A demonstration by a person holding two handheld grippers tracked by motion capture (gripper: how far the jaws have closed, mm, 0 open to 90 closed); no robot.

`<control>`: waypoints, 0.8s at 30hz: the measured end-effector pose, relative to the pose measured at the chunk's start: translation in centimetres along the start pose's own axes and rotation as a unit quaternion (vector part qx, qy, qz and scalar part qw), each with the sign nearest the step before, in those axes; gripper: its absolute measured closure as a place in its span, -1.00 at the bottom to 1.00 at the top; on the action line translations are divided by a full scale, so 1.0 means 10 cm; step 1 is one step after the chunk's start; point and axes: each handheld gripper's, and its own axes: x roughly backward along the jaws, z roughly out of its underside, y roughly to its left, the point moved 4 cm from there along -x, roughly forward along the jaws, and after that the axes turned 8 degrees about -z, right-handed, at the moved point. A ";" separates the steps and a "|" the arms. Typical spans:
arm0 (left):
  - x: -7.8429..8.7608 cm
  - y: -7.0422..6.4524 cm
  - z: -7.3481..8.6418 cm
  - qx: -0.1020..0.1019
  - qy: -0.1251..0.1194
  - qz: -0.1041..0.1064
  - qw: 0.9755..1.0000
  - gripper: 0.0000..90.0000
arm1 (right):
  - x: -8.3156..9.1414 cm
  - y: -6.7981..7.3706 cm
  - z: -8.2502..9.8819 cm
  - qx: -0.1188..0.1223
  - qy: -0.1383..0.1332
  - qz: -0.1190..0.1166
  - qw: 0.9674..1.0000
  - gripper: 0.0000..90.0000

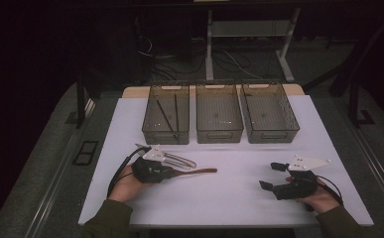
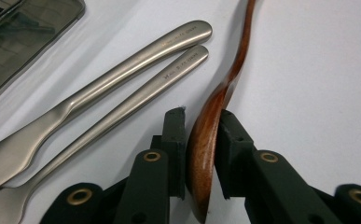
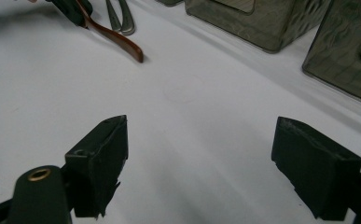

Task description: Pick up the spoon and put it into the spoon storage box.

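A brown wooden spoon (image 1: 199, 171) lies on the white table (image 1: 229, 198), its handle pointing right. My left gripper (image 1: 172, 171) is shut on its bowl end. In the left gripper view both black pads press the bowl of the wooden spoon (image 2: 241, 56) edgewise in my left gripper (image 2: 201, 121). Two metal cutlery pieces (image 2: 141, 93) lie side by side just beyond it, apart from the pads. My right gripper (image 1: 273, 176) rests at the table's right, open, and the right gripper view shows my right gripper (image 3: 199, 163) with only bare table between its jaws.
Three dark see-through bins stand in a row at the back: the left bin (image 1: 165, 113) holds thin dark sticks, next to the middle bin (image 1: 219, 113) and the right bin (image 1: 269, 113). The metal cutlery (image 1: 179, 159) lies between the left bin and the spoon.
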 end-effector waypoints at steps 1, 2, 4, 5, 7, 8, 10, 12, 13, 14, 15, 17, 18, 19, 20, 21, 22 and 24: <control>0.00 0.00 0.00 -0.001 0.000 -0.001 1.000 0.73 | 0.00 0.00 0.00 0.000 0.000 0.000 1.000 -0.58; 0.00 0.00 0.00 -0.005 0.002 0.001 1.000 0.73 | 0.00 0.00 0.00 0.000 0.000 0.000 1.000 -0.58; 0.01 -0.01 0.00 -0.007 0.002 0.005 1.000 0.74 | 0.00 0.00 0.00 -0.001 0.000 0.000 1.000 -0.58; 0.00 -0.02 0.00 -0.005 0.001 0.007 1.000 0.75 | 0.00 0.00 0.00 0.000 0.000 0.000 1.000 -0.58; 0.01 -0.02 0.00 -0.007 0.003 0.011 1.000 0.75 | 0.00 0.00 0.00 0.000 0.000 0.000 1.000 -0.58; 0.01 -0.02 0.00 -0.007 0.004 0.013 1.000 0.75 | 0.00 0.00 0.00 0.000 0.000 0.000 1.000 -0.58; 0.01 -0.03 -0.01 -0.008 0.003 0.015 1.000 0.76 | 0.00 0.00 0.00 0.000 0.000 0.000 1.000 -0.58; 0.02 -0.03 -0.02 -0.006 0.003 0.018 1.000 0.76 | 0.00 0.00 0.00 0.000 0.000 -0.001 1.000 -0.58; 0.02 -0.03 -0.02 -0.009 0.003 0.019 1.000 0.76 | 0.00 0.00 0.00 0.000 -0.001 -0.001 1.000 -0.58; 0.03 -0.03 -0.02 -0.010 0.003 0.018 1.000 0.76 | 0.00 0.00 0.00 0.000 -0.001 -0.001 1.000 -0.58; 0.03 -0.03 -0.03 -0.012 0.002 0.019 1.000 0.76 | 0.00 0.00 0.00 0.000 -0.001 -0.001 1.000 -0.58; 0.04 -0.04 -0.04 -0.004 -0.003 0.018 1.000 0.77 | 0.00 0.00 0.00 0.000 -0.001 -0.001 1.000 -0.58; 0.05 -0.04 -0.05 -0.004 -0.004 0.018 1.000 0.76 | -0.01 0.00 0.00 0.000 0.000 -0.001 1.000 -0.58; 0.05 -0.04 -0.05 0.000 -0.009 0.019 1.000 0.77 | -0.01 0.00 0.00 0.000 0.000 -0.001 1.000 -0.58; 0.06 -0.04 -0.05 0.000 -0.010 0.020 1.000 0.77 | -0.01 0.00 0.00 0.001 0.002 -0.001 1.000 -0.58; 0.07 -0.04 -0.06 -0.002 -0.011 0.019 1.000 0.77 | -0.01 0.00 0.01 0.000 0.003 -0.001 1.000 -0.58; 0.08 -0.04 -0.06 -0.002 -0.011 0.019 1.000 0.77 | -0.01 0.00 0.01 0.001 0.003 -0.001 1.000 -0.58; 0.09 -0.04 -0.07 0.001 -0.017 0.020 1.000 0.77 | -0.02 0.00 0.01 0.000 0.003 0.001 1.000 -0.59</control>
